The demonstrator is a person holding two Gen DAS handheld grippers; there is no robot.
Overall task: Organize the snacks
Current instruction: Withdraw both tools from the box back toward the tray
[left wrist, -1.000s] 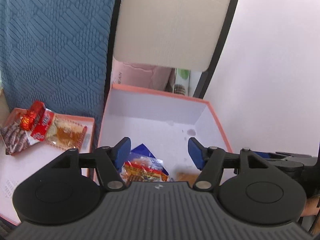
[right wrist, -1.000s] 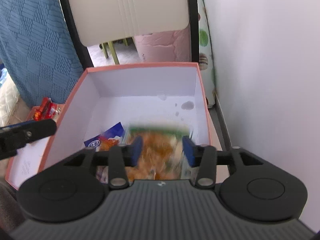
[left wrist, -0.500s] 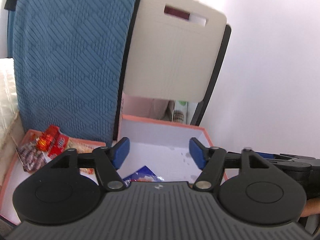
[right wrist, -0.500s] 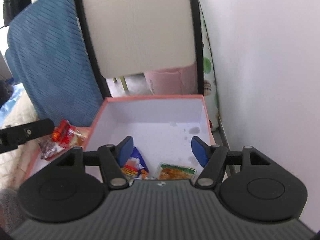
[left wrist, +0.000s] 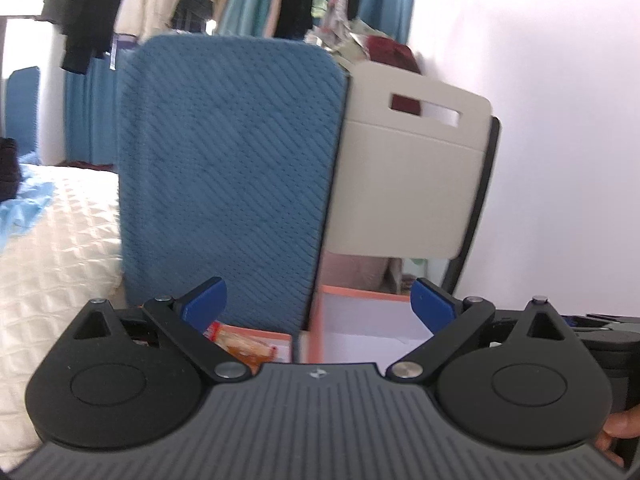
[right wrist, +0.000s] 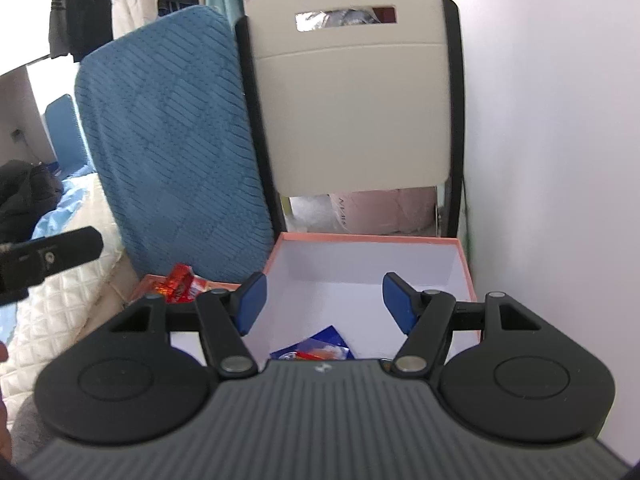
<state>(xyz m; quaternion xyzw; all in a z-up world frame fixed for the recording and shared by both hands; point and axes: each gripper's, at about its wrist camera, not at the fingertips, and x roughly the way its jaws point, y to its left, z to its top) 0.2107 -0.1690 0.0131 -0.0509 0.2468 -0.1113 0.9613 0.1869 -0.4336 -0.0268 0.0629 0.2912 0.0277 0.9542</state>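
Hovering above the pink box point(right wrist: 466, 268), both tools grip nothing. The left tool point(left wrist: 318, 304) is opening wide; the right tool point(right wrist: 323, 306) stands apart over a blue packet point(right wrist: 326, 342).

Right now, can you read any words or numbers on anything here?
Pink bag behind the white chair: a few sideways letters, too blurred to read.
Blue snack packet in the box: print too small to read.
Red snack wrappers on the lid: print blurred, unreadable.
Both grippers carry a small logo mark, not letters.
Nothing else has writing.
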